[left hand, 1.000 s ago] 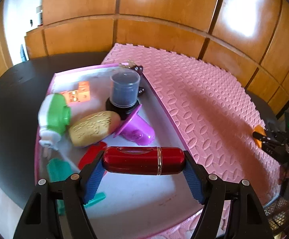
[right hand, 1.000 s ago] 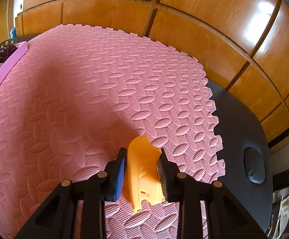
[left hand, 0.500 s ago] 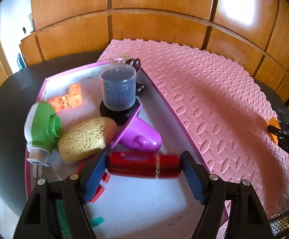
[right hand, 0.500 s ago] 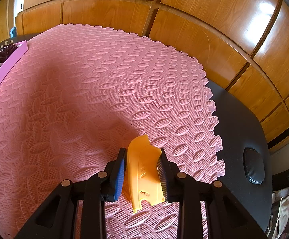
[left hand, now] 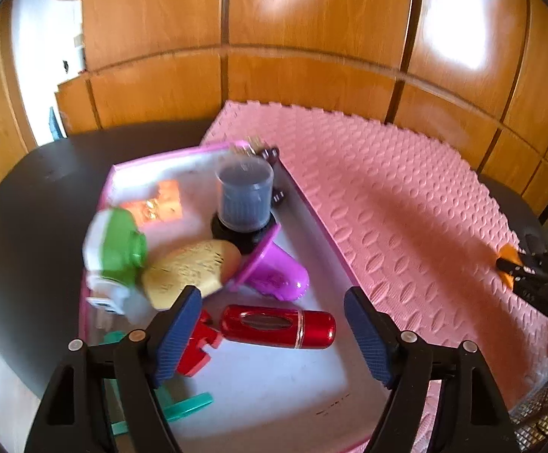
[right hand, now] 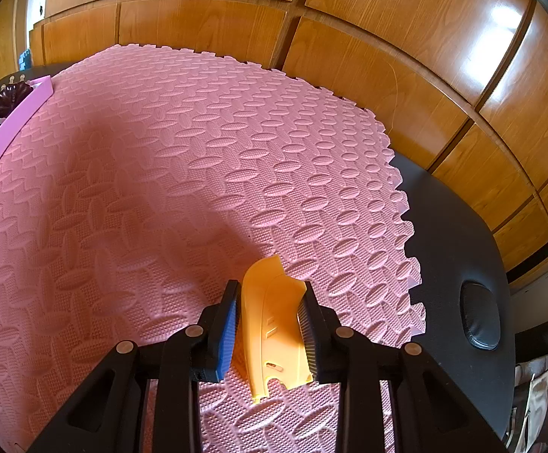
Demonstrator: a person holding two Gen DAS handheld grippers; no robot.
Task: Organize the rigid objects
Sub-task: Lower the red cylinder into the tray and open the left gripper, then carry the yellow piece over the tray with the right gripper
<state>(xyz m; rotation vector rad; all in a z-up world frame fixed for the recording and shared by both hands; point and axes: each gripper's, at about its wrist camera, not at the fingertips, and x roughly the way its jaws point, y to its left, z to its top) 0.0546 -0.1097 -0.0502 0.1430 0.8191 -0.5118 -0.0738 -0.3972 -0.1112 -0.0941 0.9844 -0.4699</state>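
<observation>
In the pink-rimmed tray [left hand: 311, 222], at about seven o'clock of the left wrist view, a red tube [left hand: 278, 326] lies on its side on the white floor, loose, with a gap on either end between it and the blue pads. The left gripper [left hand: 274, 334] stands wide open above it and holds nothing.

Around the tube the tray is already well filled. A red clip [left hand: 197, 343] touches its left end. A purple scoop [left hand: 277, 271] sits just beyond it at twelve o'clock, and a yellow oval piece [left hand: 190, 271] at eleven. A green-and-white plug [left hand: 113, 253] lies further left at ten o'clock. A grey capped jar [left hand: 244, 198] stands upright toward the far end, with an orange block [left hand: 160, 204] to its left. A teal piece [left hand: 183, 407] shows near the tray's front edge, half hidden by the gripper arm.

Over on the pink foam mat [right hand: 160, 170], the right gripper [right hand: 268, 321] is closed on an orange plastic piece [right hand: 274, 324], both pads pressing its sides. The piece sits near the mat's edge, at five o'clock of the right wrist view; whether it is lifted clear I cannot tell.

As I judge it, the sorting is nearly finished. No other loose item shows on the mat, so the orange piece looks like the last thing to carry across to the tray.
</observation>
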